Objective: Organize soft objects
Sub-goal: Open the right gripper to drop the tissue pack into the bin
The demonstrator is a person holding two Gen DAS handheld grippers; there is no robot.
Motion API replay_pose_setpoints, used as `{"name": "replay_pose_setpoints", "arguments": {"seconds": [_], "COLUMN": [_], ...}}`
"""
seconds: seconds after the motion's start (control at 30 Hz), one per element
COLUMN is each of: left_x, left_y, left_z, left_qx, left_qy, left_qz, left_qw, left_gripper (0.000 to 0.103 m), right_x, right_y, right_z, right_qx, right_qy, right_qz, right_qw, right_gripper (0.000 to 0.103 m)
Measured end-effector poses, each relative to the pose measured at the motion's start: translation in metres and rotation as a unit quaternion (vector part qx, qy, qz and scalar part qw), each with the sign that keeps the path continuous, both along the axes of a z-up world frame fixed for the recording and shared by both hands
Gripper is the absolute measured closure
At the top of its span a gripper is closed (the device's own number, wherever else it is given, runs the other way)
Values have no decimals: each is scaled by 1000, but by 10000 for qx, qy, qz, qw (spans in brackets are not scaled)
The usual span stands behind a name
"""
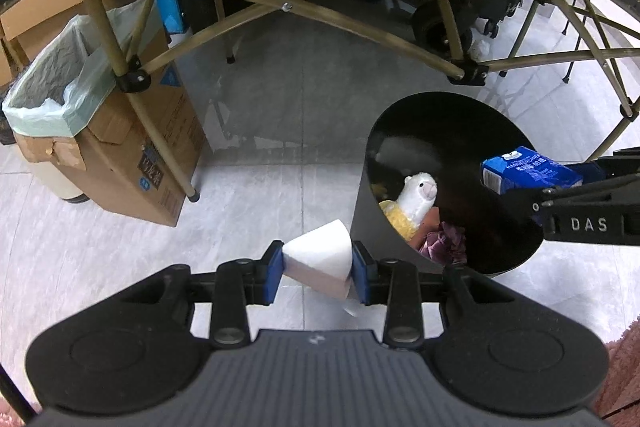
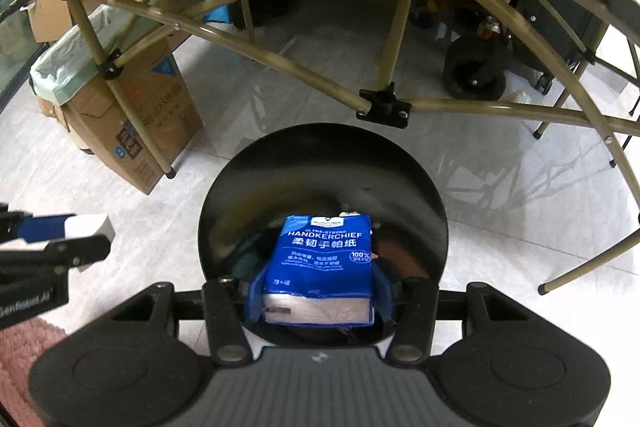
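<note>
My left gripper (image 1: pixel 318 273) is shut on a white foam block (image 1: pixel 320 261), held over the tiled floor just left of a round black bin (image 1: pixel 372 155). Inside the bin lie a white and yellow alpaca plush (image 1: pixel 414 205) and a purple cloth (image 1: pixel 444 243). My right gripper (image 2: pixel 320 297) is shut on a blue pack of handkerchief tissues (image 2: pixel 322 261), hanging directly over the black bin's (image 2: pixel 224 195) mouth. The same blue pack (image 1: pixel 528 171) shows over the bin's right rim in the left wrist view, and the foam block (image 2: pixel 90 227) shows at the left in the right wrist view.
A folding table's olive frame (image 1: pixel 288 7) arches over the floor behind the bin. A cardboard box (image 1: pixel 132 155) lined with a pale green bag stands at the left, beside a table leg. A pink rug (image 2: pixel 24 347) lies near me. Dark wheeled gear (image 2: pixel 476 75) sits behind the table.
</note>
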State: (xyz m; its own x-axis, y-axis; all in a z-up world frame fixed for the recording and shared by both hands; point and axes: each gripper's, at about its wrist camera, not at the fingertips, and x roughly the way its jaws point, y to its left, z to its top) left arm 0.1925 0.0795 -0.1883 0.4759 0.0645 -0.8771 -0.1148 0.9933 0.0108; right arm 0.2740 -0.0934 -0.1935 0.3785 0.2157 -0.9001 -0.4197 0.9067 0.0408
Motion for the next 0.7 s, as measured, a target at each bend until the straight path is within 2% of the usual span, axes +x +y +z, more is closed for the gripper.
{"name": "replay_pose_setpoints", "arguments": {"seconds": [0.3,0.37,0.5,0.53,0.7], "left_x": [0,1,1,1,1], "left_y": [2,2,2,3,2], "left_z": [-2,-3,-3,-3,-4], "left_qx": [11,6,25,25,33], "left_qy": [53,59,73,80,97], "left_qz": [30,34,33,37,48], "left_qw": [10000,10000,10000,10000,9999], "left_gripper": [67,67,67,67,67], "right_x": [11,13,13,12,11], "right_y": [6,4,5,6,7], "right_z": [-14,-16,-16,-15,-20], "right_qx": [8,9,-76,-108,-279], "right_qy": [161,158,76,46,69], "right_qz": [-187,-254,-310,-314,-280], "right_qw": [9997,9996,9995,9994,9992], "right_gripper": [50,43,4,1,0]}}
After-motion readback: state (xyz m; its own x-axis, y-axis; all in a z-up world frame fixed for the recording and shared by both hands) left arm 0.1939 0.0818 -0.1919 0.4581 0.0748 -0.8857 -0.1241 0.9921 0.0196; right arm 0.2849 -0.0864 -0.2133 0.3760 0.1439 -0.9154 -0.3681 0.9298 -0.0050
